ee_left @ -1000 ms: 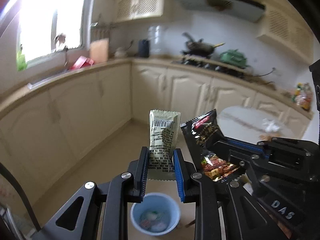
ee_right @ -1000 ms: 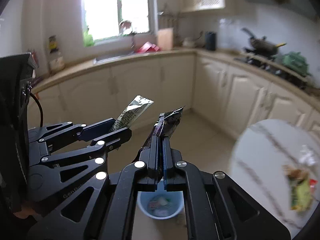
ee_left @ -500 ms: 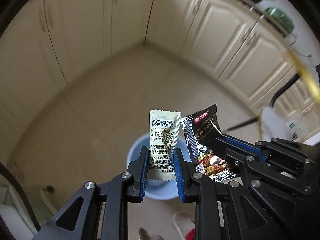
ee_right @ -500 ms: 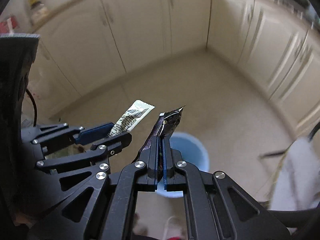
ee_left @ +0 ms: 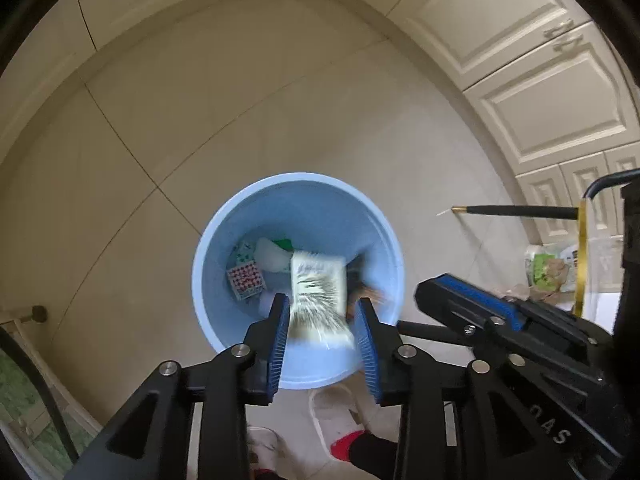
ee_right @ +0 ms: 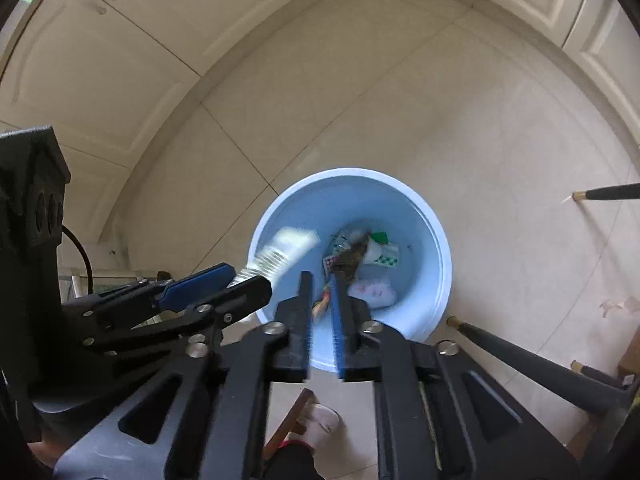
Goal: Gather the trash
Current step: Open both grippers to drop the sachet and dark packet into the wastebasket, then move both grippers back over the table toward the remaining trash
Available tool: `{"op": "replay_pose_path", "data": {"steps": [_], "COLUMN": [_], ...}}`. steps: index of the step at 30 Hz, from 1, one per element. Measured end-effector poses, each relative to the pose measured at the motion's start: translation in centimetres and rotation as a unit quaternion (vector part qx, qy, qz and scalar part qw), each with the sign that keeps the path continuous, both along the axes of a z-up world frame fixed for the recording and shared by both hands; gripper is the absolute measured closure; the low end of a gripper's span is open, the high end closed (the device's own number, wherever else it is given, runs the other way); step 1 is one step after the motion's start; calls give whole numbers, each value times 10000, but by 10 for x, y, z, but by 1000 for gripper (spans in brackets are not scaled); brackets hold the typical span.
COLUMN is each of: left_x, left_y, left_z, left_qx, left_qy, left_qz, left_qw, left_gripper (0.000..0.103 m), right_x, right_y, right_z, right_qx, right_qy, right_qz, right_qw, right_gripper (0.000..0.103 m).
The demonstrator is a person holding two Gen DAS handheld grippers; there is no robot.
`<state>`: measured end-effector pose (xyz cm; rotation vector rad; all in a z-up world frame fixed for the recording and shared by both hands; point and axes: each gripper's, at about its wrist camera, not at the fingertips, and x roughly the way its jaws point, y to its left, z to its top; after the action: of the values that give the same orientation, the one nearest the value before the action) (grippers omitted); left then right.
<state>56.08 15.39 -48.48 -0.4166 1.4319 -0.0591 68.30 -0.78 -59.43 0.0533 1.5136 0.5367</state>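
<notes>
Beige tiled floor (ee_left: 168, 128) and cream cabinets (ee_left: 532, 80) lie beyond both jaws. Left gripper (ee_left: 322, 336) jaws are opening around a blurred pale packet (ee_left: 318, 296); right gripper (ee_right: 322, 312) jaws are opening, dark wrapper (ee_right: 348, 258) slipping into the blue bin (ee_right: 424, 216)

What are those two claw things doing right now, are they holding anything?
Left gripper: jaws opening, the pale wrapper slipping out over the blue bin.
Right gripper: jaws opening, the dark wrapper dropping into the bin.

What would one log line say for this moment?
left gripper: opening, pale packet dropping | right gripper: opening, dark wrapper dropping | blue bin: below, holding trash
</notes>
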Motion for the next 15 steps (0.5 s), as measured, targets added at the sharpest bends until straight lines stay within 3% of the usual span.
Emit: {"op": "replay_pose_path", "data": {"steps": [2, 5, 9, 11, 14, 15], "left_x": [2, 8, -26, -44, -67, -78], "left_y": [5, 19, 23, 25, 18, 15], "left_z": [3, 21, 78, 119, 175, 201], "left_qx": [54, 126, 459, 815, 1194, 1363], "left_qy": [35, -105, -642, -1058, -1707, -2034], "left_qz": [103, 218, 499, 621, 706, 778], "left_qw": [9999, 9996, 9956, 9891, 9755, 9664], "left_gripper": [65, 65, 63, 61, 51, 50], "right_x": [0, -5, -21, -32, -45, -53], "right_y": [-3, -4, 13, 15, 17, 17], "right_z": [2, 12, 53, 87, 142, 163], "right_qx": [-42, -51, -54, -21, 49, 78], "right_qy": [-55, -200, -633, -996, -1641, -1895], "right_qz": [4, 6, 175, 256, 359, 401], "right_qw": [10000, 9998, 9978, 9947, 9858, 9810], "right_gripper": [78, 64, 55, 52, 30, 28]}}
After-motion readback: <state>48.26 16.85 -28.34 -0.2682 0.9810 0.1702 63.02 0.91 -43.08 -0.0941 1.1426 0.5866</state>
